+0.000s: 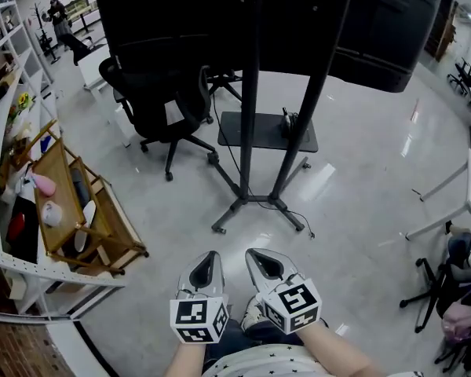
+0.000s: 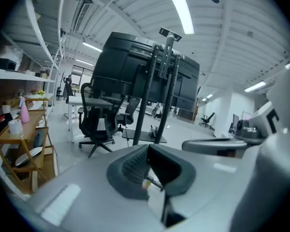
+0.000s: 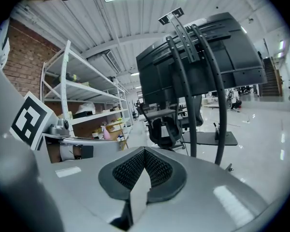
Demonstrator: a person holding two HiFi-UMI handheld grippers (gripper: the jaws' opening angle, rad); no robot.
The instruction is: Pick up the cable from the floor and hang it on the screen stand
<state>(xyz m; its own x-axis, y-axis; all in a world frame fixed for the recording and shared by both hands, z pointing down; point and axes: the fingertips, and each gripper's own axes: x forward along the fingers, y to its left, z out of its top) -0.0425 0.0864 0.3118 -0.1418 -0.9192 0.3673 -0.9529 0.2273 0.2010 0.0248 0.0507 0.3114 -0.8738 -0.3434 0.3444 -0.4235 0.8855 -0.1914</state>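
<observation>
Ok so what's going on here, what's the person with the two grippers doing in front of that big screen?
A person stands facing the screen stand, holding a gripper in each hand. The left gripper and the right gripper are side by side, low in front of the body, both with jaws shut and nothing between them. A thin black cable lies on the floor by the stand's base, untouched. It has not been picked up yet.

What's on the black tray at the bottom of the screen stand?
A small dark object stands near the tray's back edge, too small to identify. The stand's poles cover strips of the tray, hiding anything there.
</observation>
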